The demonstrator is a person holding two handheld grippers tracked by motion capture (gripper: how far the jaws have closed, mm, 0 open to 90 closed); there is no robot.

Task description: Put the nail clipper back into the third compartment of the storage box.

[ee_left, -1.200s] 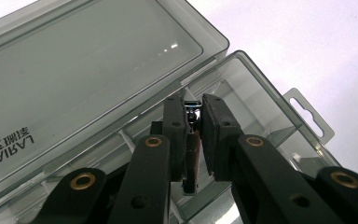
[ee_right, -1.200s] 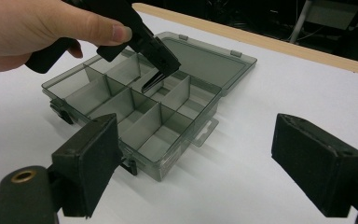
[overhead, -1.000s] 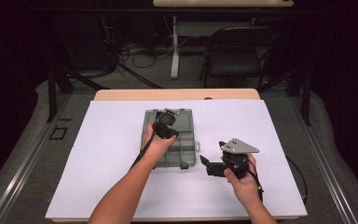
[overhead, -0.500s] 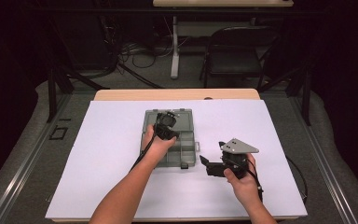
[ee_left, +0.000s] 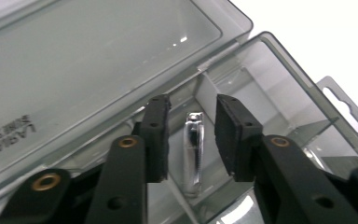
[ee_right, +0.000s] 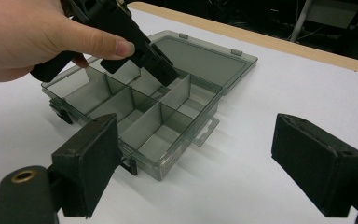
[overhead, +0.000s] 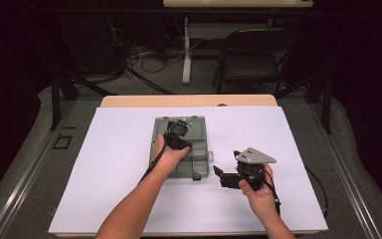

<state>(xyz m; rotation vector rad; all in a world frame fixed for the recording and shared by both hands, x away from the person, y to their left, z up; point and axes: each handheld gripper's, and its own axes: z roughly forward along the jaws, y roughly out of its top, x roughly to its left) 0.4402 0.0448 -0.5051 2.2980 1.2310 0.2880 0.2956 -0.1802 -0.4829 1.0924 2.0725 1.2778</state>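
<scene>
1. The left gripper point(ee_left: 191, 135) has just been opening its jaws. In the left gripper view a small shiny metal clip-like piece point(ee_left: 193, 154) stands between the two black pads point(ee_left: 235, 135), which no longer press on it. A gap shows on either side.
2. By my reading, this is the release step: the metal piece has been set into a compartment of the smoke-grey clear plastic organiser box point(overhead: 199, 159), close to the hinge of its open lid point(ee_left: 88, 65). Lifting the gripper straight out looks like the next need.
3. The high view places the box at the centre of the frame on the white table sheet point(overhead: 104, 149), with the left hand point(overhead: 166, 157) over it. The metal piece is hidden there.
4. The right gripper point(ee_right: 193, 168), at the lower right of centre in the high view, holds its jaws wide apart with nothing between them. Its own view shows the box's dividers point(ee_right: 140, 109) and the left gripper dipping into a far compartment.
</scene>
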